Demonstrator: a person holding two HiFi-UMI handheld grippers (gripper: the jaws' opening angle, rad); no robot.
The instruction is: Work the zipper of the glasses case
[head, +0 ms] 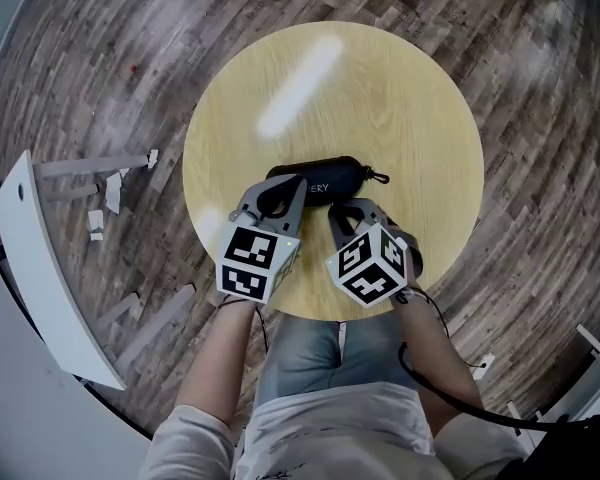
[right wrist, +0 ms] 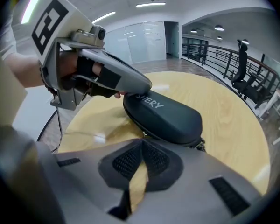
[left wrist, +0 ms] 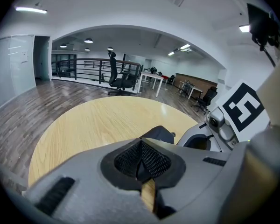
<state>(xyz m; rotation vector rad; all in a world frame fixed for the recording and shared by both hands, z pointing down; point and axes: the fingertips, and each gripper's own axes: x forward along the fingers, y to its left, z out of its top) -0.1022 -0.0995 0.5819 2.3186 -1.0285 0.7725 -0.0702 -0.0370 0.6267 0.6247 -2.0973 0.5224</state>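
both jaw pairs closed, nothing held; glasses case (head: 325, 181) lies flat on the table (head: 380, 88)
long axis runs left-right; left gripper (head: 291, 184) on its left end; right gripper (head: 339, 212) just short of the near zip seam (right wrist: 151, 135)

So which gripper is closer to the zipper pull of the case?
Right. The right gripper has its tips at the zipper pull; the left gripper rests on top of the case, farther from it.
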